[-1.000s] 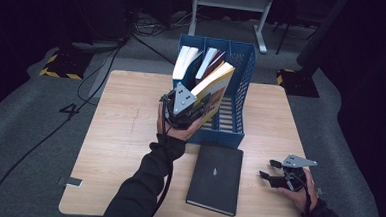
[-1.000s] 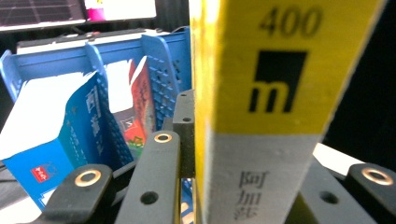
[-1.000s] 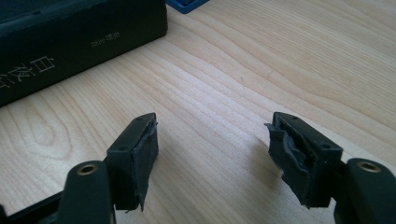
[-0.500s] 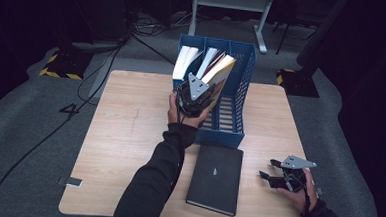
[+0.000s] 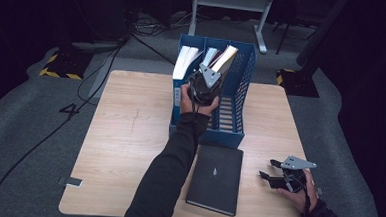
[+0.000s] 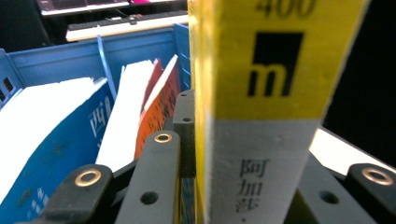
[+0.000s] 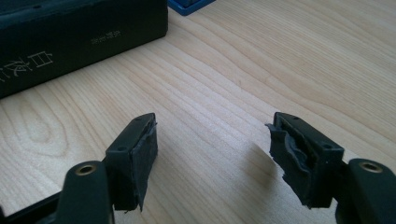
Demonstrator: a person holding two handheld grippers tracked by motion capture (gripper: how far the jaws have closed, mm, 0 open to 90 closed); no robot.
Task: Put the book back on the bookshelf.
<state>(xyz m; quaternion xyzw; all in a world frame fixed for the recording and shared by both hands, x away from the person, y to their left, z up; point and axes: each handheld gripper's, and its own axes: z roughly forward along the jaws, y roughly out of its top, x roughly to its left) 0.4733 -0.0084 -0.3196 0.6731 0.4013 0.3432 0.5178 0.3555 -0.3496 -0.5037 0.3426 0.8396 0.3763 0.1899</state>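
My left gripper (image 5: 205, 85) is shut on a book with a yellow and grey spine (image 6: 261, 107), held upright with the pages up. It hangs over the middle compartment of the blue file rack (image 5: 232, 135), beside the books standing there. A black book (image 5: 215, 177) lies flat on the wooden table (image 5: 129, 135) in front of the rack. My right gripper (image 7: 212, 154) rests low at the table's front right, open, with only bare wood between its pads. The black book's spine (image 7: 70, 37) lies to its left.
The rack's left compartments hold a blue book (image 6: 51, 140) and an orange-red book (image 6: 156, 107), both leaning. A rack corner (image 7: 189, 5) sits beyond the black book. Cables and a metal stand (image 5: 231, 0) lie on the dark floor behind the table.
My left hand has carried the yellow book away from the person and slightly right, from the rack's front edge to over its middle. The right gripper has stayed where it was.
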